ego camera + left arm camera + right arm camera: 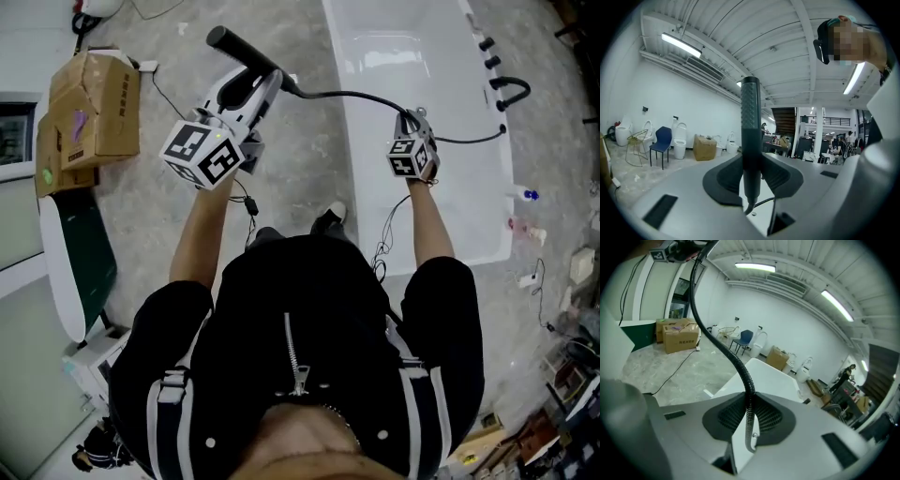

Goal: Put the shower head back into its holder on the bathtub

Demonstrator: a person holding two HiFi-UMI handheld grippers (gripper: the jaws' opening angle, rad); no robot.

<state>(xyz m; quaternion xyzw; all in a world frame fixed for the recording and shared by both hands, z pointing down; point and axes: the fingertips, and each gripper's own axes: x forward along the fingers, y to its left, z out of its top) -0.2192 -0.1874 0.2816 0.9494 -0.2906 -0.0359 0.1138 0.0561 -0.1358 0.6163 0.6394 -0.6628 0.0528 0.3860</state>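
The left gripper [265, 82] has its jaws closed on the shower head [246, 53], a dark, matt cylinder with a fine knurled grip. In the left gripper view the left gripper [751, 180] has the shower head [751, 117] standing upright between the two ribbed black pads, pressed on both sides, with the hose leaving its lower end.

The right gripper [412, 118] has its jaws narrowed onto the hose [347, 95]. In the right gripper view the right gripper [750, 417] pinches the thin, ribbed, flexible hose [735, 361], which is black above the pads and silvery where it passes between them.

The shower head is held in the air above the grey mottled floor [178, 206], just off the long left edge of the bathtub [412, 66], which is glossy white and rectangular. From the right gripper the hose runs on to the tub's far right rim, where black fittings [510, 91] stand; which one is the holder cannot be told. Brown cardboard boxes [94, 108] sit on the floor well to the left.
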